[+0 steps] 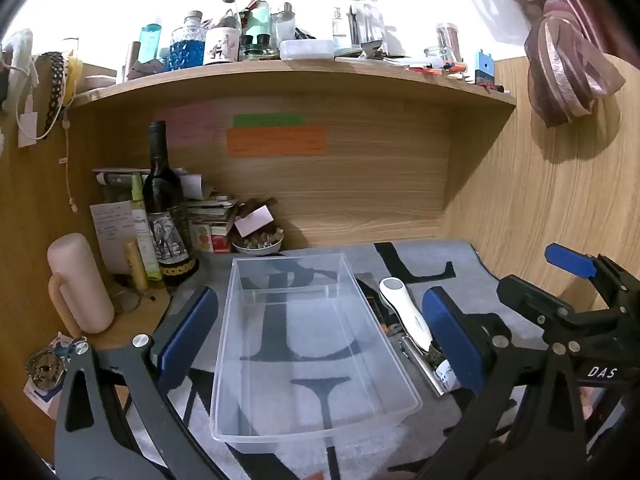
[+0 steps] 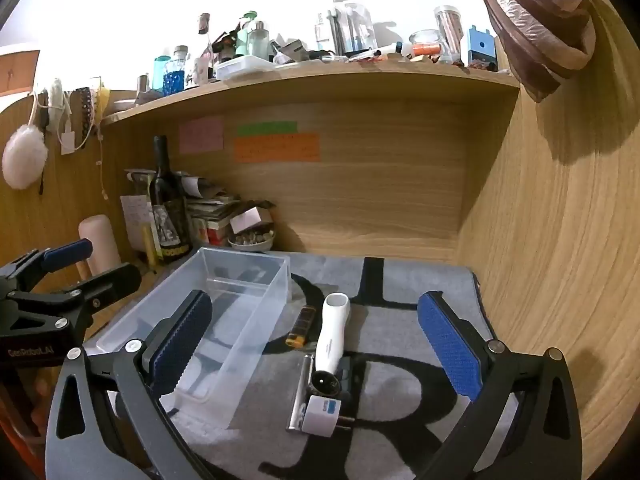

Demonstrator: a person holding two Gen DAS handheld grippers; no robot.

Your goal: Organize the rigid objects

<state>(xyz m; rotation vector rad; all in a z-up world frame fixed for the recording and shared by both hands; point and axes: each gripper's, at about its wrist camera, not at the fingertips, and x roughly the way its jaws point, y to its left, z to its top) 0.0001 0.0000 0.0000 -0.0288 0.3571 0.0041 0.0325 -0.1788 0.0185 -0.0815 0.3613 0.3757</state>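
Note:
An empty clear plastic bin (image 1: 316,436) (image 2: 248,254) stands on the grey mat. My left gripper (image 1: 320,300) is open, one finger on each side of the bin without touching it. Right of the bin lie a white handheld device (image 2: 332,332) (image 1: 404,308), a small yellow-and-black item (image 2: 300,326), a silver metal piece (image 2: 300,396), a dark round part (image 2: 326,386) and a white plug adapter (image 2: 322,416). My right gripper (image 2: 316,300) is open above this cluster, holding nothing. Each gripper also shows in the other's view: right gripper (image 1: 532,270), left gripper (image 2: 100,264).
A dark wine bottle (image 1: 162,200), a pink mug (image 1: 78,284), stacked books and a bowl (image 1: 258,244) crowd the back left corner. A cluttered wooden shelf (image 1: 280,72) hangs overhead. A wooden side wall (image 2: 560,240) closes the right. The mat (image 2: 400,400) carries big black letters.

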